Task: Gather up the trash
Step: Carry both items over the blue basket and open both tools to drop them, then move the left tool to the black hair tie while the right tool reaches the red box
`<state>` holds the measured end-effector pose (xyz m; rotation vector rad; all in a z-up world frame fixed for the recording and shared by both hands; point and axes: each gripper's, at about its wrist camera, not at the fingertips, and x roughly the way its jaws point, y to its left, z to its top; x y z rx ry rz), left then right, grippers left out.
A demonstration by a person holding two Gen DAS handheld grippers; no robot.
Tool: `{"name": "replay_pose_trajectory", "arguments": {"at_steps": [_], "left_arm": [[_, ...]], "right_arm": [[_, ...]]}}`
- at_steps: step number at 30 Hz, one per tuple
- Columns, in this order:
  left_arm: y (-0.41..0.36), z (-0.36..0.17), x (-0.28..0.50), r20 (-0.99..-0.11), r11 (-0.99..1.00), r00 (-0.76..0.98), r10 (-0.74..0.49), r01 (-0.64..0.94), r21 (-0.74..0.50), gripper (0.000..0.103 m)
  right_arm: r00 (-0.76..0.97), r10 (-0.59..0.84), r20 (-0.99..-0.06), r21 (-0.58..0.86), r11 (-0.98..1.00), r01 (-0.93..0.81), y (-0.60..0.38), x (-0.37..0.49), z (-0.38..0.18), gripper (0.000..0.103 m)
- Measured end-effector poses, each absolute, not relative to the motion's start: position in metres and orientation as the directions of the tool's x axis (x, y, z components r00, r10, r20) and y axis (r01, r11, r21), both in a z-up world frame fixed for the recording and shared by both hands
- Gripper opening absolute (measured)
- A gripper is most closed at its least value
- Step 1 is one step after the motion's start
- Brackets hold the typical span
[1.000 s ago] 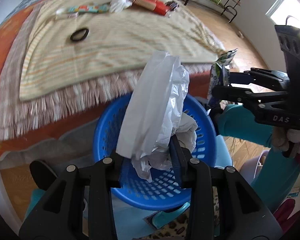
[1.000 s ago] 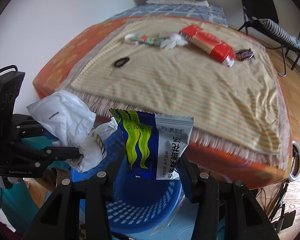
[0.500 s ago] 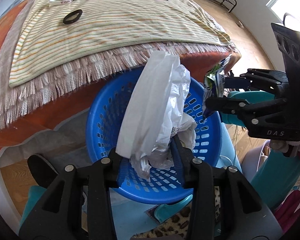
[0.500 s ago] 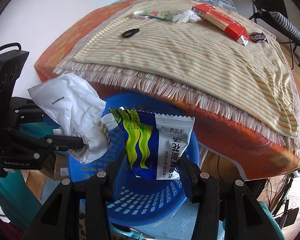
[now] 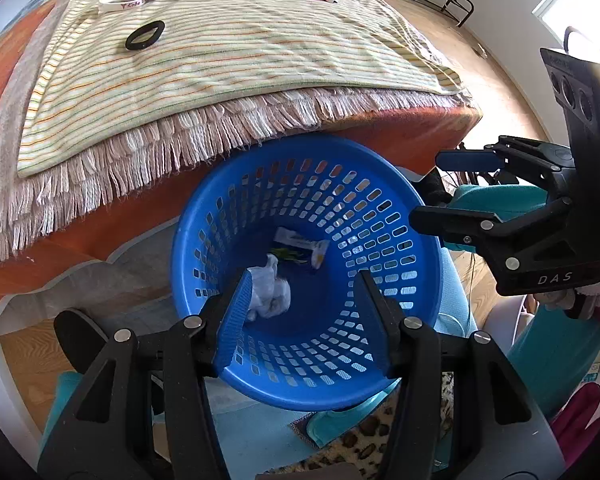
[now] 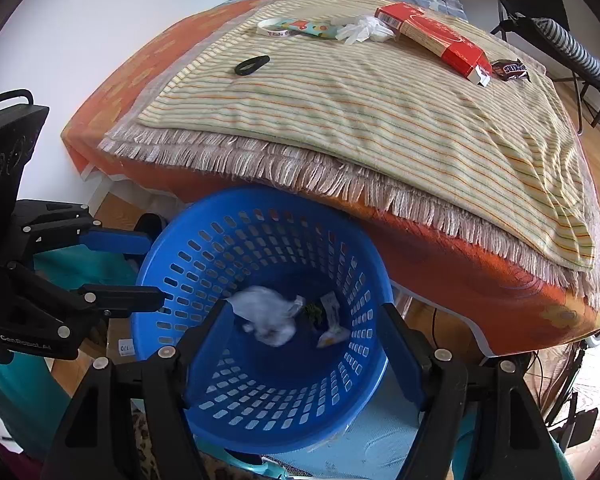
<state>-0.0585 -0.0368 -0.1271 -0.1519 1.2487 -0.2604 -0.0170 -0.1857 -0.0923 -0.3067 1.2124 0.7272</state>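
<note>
A blue perforated basket [image 5: 300, 143] [image 6: 260, 197] stands on the floor against the bed's edge. At its bottom lie a crumpled white plastic bag [image 5: 270, 294] [image 6: 266, 314], blurred in the right wrist view, and a blue-green snack packet [image 5: 300, 248] [image 6: 330, 320]. My left gripper [image 5: 305, 275] [image 6: 152, 268] hangs over the basket's left side. Its jaws are opening and nothing is between them. My right gripper [image 6: 302, 306] [image 5: 436, 188] hangs over the right side, its jaws also opening and empty.
On the bed's striped, fringed blanket [image 6: 380, 100] lie a red box [image 6: 432, 38], a chocolate bar [image 6: 510, 69], a white crumpled plastic piece [image 6: 362, 30], a colourful tube [image 6: 300, 27] and a black hair tie [image 6: 252, 65]. A black chair [image 6: 540, 12] stands beyond the bed.
Both grippers have opened. The white bag has dropped from the left one and the snack packet from the right one, and both now lie at the bottom of the basket.
</note>
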Motion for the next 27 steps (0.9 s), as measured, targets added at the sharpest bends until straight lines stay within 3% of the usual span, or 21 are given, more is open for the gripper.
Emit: {"name": "replay_pose_trajectory", "arguments": {"at_steps": [11,19,27], "left_arm": [[-0.024,-0.111,-0.044,-0.904,0.965,0.339,-0.261,0.097,-0.243,0.054],[-0.003,-0.092,-0.020,-0.890,0.969,0.386,-0.243,0.056,-0.240,0.054],[0.017,-0.080,0.020,-0.893,0.983,0.413,-0.181,0.049,-0.176,0.054]], "right_arm": [[0.167,0.373,-0.913,0.192,0.752,-0.630,-0.190,-0.004,-0.080,0.077],[0.158,0.424,-0.892,0.239,0.738,-0.631,-0.188,0.018,-0.059,0.084],[0.254,0.406,-0.878,0.153,0.741,-0.654,-0.181,0.060,-0.032,0.084]]}}
